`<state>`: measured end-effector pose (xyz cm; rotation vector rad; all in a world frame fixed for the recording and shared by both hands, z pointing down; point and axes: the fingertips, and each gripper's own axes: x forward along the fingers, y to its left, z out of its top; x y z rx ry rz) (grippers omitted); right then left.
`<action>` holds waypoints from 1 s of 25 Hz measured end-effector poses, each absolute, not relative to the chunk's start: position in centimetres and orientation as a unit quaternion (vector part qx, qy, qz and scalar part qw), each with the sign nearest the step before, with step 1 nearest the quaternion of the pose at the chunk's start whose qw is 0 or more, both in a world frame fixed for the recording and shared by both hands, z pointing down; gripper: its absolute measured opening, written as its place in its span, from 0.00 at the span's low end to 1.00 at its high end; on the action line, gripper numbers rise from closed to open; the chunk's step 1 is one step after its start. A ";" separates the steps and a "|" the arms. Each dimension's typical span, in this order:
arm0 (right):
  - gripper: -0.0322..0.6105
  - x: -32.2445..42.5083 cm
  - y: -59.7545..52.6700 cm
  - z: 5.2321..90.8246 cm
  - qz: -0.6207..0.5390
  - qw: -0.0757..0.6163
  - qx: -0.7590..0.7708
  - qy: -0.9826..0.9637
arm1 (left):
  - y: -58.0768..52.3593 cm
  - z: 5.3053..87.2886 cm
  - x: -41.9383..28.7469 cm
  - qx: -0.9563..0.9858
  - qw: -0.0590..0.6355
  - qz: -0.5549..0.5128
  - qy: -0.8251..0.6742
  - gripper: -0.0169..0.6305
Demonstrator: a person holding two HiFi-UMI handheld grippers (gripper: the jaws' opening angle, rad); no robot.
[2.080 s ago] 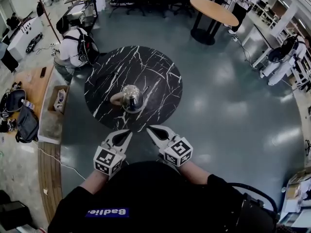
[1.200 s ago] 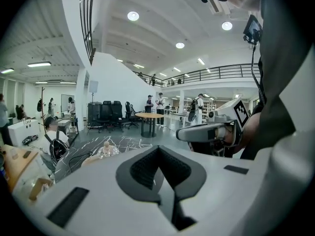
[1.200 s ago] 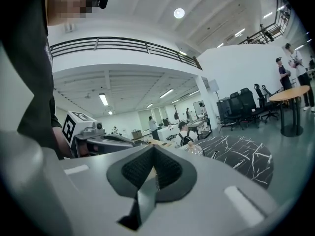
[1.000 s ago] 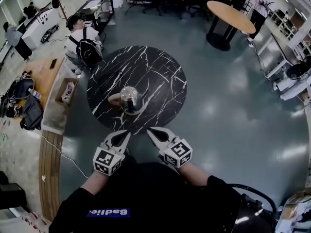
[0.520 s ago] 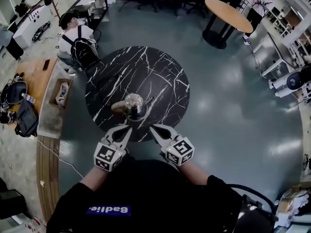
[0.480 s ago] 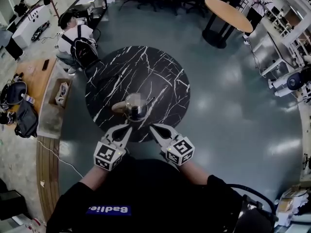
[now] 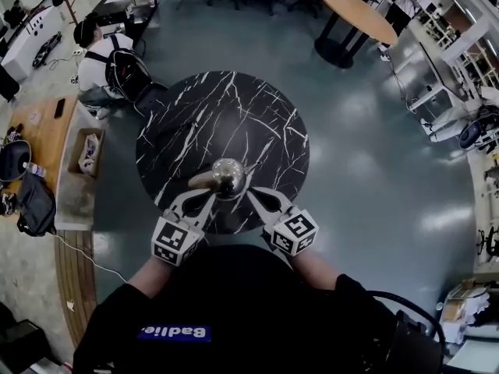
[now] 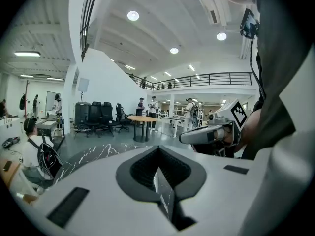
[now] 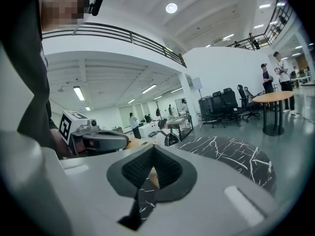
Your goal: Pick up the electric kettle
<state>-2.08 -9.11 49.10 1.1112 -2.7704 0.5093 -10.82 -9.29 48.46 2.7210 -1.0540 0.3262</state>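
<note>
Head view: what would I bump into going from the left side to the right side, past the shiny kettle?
black bag → open box → left gripper → electric kettle → right gripper

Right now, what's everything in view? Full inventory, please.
electric kettle: 1, shiny steel with a tan handle, near edge of the round table
round table: 1, black marble with white veins, centre
wooden table: 1, tan top, far right
person with backpack: 1, white top, low on the floor left of the round table
bags: a few, black, floor at far left
left gripper: 1, grey, fingers shut, empty, near side of kettle
right gripper: 1, grey, fingers shut, empty, near side of kettle
</note>
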 end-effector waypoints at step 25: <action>0.05 2.1 -17.2 53.3 0.196 0.086 0.352 -0.911 | -15.7 52.3 -9.9 0.895 0.133 0.137 -0.404 0.04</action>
